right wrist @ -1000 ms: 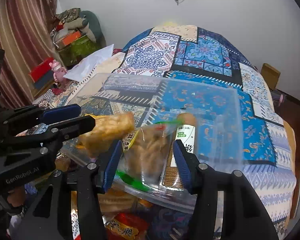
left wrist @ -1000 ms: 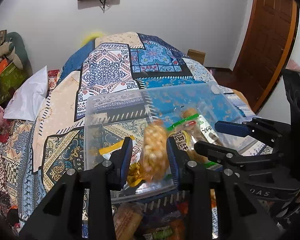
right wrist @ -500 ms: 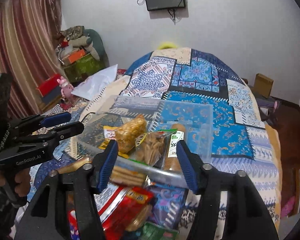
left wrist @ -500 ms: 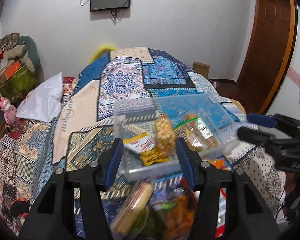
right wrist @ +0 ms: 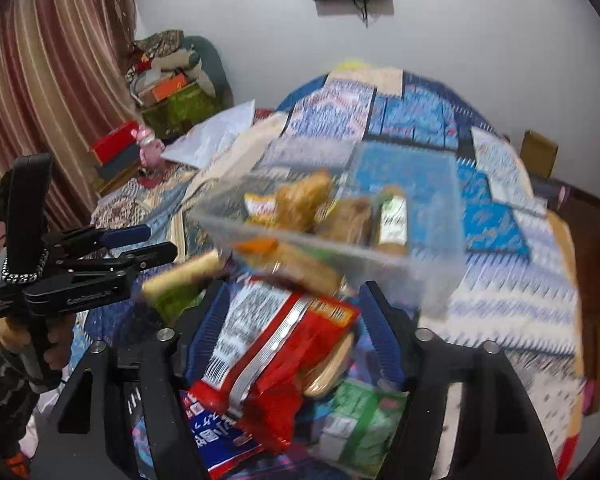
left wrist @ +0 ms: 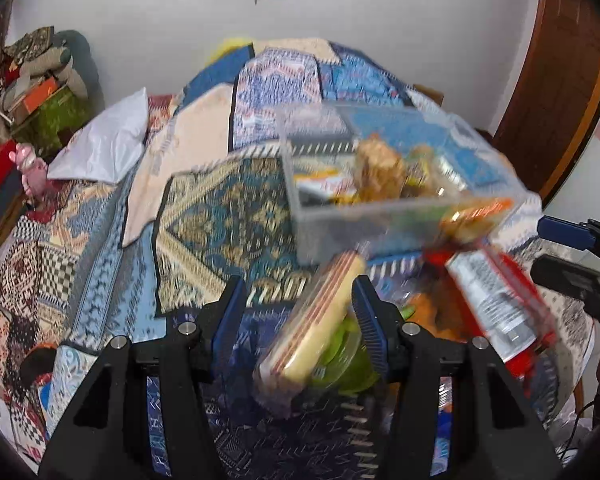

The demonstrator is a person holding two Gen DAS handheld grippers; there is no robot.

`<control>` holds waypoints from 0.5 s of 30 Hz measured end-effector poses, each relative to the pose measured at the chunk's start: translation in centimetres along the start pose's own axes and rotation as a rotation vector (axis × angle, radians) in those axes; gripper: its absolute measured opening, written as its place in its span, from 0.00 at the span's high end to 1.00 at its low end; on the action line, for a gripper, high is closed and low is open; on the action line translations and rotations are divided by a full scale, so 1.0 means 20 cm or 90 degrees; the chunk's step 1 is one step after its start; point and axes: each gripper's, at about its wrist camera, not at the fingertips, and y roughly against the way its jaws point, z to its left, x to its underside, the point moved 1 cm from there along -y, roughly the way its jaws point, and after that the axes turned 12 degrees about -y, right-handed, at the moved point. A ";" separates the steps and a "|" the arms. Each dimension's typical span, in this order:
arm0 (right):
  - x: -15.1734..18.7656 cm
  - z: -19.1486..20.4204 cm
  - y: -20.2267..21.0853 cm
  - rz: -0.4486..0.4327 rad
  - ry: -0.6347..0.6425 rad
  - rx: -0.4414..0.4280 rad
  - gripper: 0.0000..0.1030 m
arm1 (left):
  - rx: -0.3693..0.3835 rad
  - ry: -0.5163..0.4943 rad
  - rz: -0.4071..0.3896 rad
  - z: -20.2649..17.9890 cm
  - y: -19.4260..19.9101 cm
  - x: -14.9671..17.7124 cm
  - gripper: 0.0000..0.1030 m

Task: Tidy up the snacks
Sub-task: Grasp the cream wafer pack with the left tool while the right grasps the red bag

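A clear plastic bin [left wrist: 380,216] sits on the patterned bedspread and holds several snack packs; it also shows in the right wrist view [right wrist: 340,248]. My left gripper [left wrist: 300,312] is open above a pale wafer pack [left wrist: 316,328] in the loose snack pile. My right gripper [right wrist: 296,328] is open above a red and silver snack bag [right wrist: 276,356]; a green pack [right wrist: 356,420] lies beside it. The right gripper shows at the right edge of the left wrist view [left wrist: 568,252], and the left gripper shows at the left of the right wrist view [right wrist: 140,244].
A white pillow [left wrist: 104,148] lies at the left of the bed. Boxes and a pink toy [left wrist: 30,168] stand by the left wall. A wooden door [left wrist: 556,80] is at the right. A striped curtain [right wrist: 48,80] hangs at the left.
Both grippers have pulled back from the bin toward the near pile of loose snacks. The orange snack pack the left gripper held now lies in the bin. The view is motion-blurred.
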 end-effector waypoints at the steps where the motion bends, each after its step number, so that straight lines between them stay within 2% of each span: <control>1: 0.02 0.01 -0.02 0.006 0.002 0.002 0.31 | 0.000 0.002 0.007 0.00 -0.02 0.02 0.47; 5: 0.06 0.06 -0.11 0.035 0.010 0.012 0.31 | 0.027 0.018 0.020 0.01 -0.09 0.03 0.47; 7: 0.08 0.07 -0.14 0.047 0.012 0.015 0.27 | 0.030 0.020 0.021 0.01 -0.10 0.02 0.47; 9: 0.09 0.08 -0.17 0.049 0.015 0.023 0.18 | 0.035 0.018 0.022 -0.01 -0.13 0.02 0.47; 13: 0.12 0.08 -0.17 0.045 0.030 0.033 0.17 | 0.047 0.015 0.025 -0.03 -0.16 0.01 0.46; 15: 0.13 0.06 -0.16 0.045 0.032 0.032 0.17 | 0.052 0.022 0.027 -0.02 -0.17 0.01 0.42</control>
